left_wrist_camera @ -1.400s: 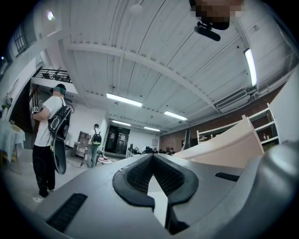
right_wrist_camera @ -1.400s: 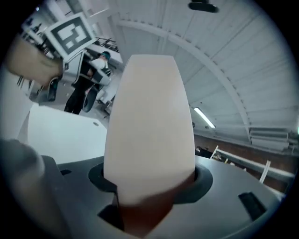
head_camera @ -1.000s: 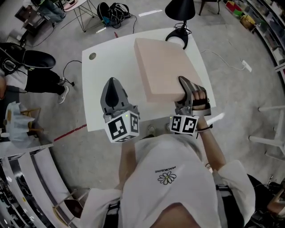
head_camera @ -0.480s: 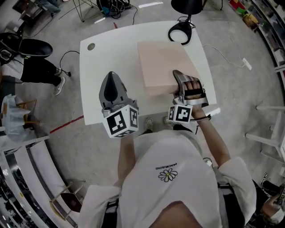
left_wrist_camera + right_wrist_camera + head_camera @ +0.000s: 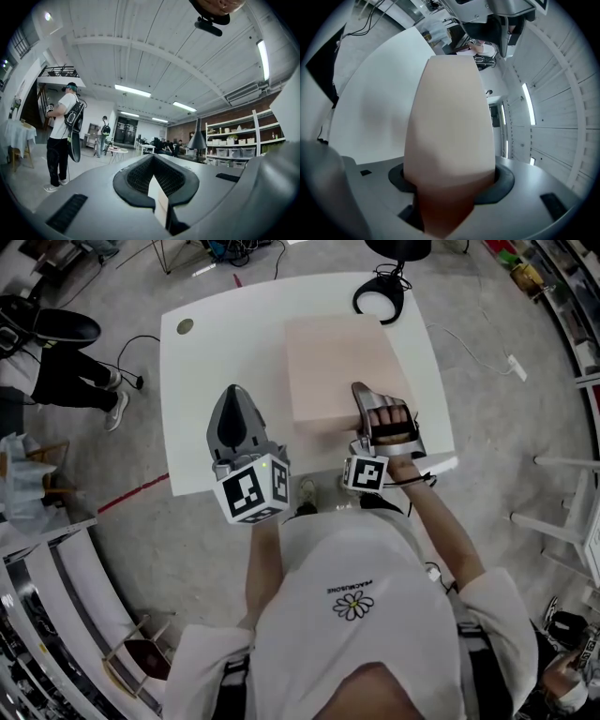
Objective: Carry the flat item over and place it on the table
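Note:
The flat item is a pale pink board (image 5: 336, 367) over the right half of the white table (image 5: 216, 352). My right gripper (image 5: 364, 399) is shut on the board's near edge, one jaw above it and one below. In the right gripper view the board (image 5: 450, 108) runs out from between the jaws (image 5: 450, 187), with the table top (image 5: 370, 108) beside it. Whether the board rests on the table I cannot tell. My left gripper (image 5: 232, 397) hovers shut over the table's near left part, holding nothing. Its closed jaws (image 5: 157, 187) point level into the room.
A black desk lamp (image 5: 382, 292) stands at the table's far edge, just beyond the board. A cable hole (image 5: 186, 326) sits in the far left corner. A person (image 5: 63, 131) stands on the floor at the left. A white cable (image 5: 478, 357) lies on the floor at the right.
My right gripper has sunk with the board, and the board has come down closer to the table top. The left gripper has dropped a little and stays shut.

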{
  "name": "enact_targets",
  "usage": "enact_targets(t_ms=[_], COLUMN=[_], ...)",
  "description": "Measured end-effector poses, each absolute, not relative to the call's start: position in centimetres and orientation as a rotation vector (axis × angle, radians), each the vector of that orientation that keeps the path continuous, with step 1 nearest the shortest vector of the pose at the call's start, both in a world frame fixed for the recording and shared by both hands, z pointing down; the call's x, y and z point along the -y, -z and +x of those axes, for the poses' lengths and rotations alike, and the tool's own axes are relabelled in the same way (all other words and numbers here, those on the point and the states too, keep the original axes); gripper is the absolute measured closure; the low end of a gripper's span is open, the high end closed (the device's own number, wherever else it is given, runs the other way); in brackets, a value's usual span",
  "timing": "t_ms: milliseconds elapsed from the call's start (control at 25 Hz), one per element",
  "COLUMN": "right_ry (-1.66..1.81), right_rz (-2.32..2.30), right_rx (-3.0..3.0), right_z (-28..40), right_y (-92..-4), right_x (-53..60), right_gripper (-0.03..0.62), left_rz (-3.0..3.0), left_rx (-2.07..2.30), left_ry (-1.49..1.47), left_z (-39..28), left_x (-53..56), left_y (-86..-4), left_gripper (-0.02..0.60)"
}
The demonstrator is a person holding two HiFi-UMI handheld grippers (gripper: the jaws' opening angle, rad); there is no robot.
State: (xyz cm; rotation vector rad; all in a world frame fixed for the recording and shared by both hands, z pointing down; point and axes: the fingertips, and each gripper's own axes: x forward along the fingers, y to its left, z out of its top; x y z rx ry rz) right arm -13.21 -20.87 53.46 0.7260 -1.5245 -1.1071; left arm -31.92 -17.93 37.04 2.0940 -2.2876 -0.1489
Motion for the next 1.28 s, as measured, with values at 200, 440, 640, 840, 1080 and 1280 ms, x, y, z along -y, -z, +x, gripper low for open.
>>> enact_targets(t_ms=[200, 440, 640, 840, 1080, 1280], right_ry=[1.093, 1.066, 0.974, 0.868, 0.811, 0.782], right_rz=[0.706, 0.687, 0.607, 0.513, 0.463, 0.412], right_rx=[1.547, 1.572, 1.615, 1.664, 1.692, 1.69], right_z=[-13.4, -13.6, -13.6, -13.7, -13.4, -13.1], right_y=[-54.5, -55.4, -57.3, -59.4, -60.2, -61.2], right_x=[20.9, 20.3, 19.2, 18.2, 17.6, 17.1], right_gripper=[0.309, 0.309, 0.286, 0.262, 0.245, 0.24], left_rz=[2.114, 2.14, 2.164, 2.187, 2.201, 2.204], left_rx=[2.272, 2.241, 2.225, 2.205, 2.2, 2.195], left_ry=[0.146, 0.124, 0.129, 0.121, 0.129, 0.13], left_z=[-31.6, -31.1, -30.6, -30.1, -29.9, -29.7], left_x=[18.4, 18.5, 18.5, 18.7, 18.8, 19.1], left_y=[-37.2, -37.5, -37.2, -37.4, -37.0, -37.1], left_gripper=[0.575, 0.575, 0.575, 0.575, 0.575, 0.575])
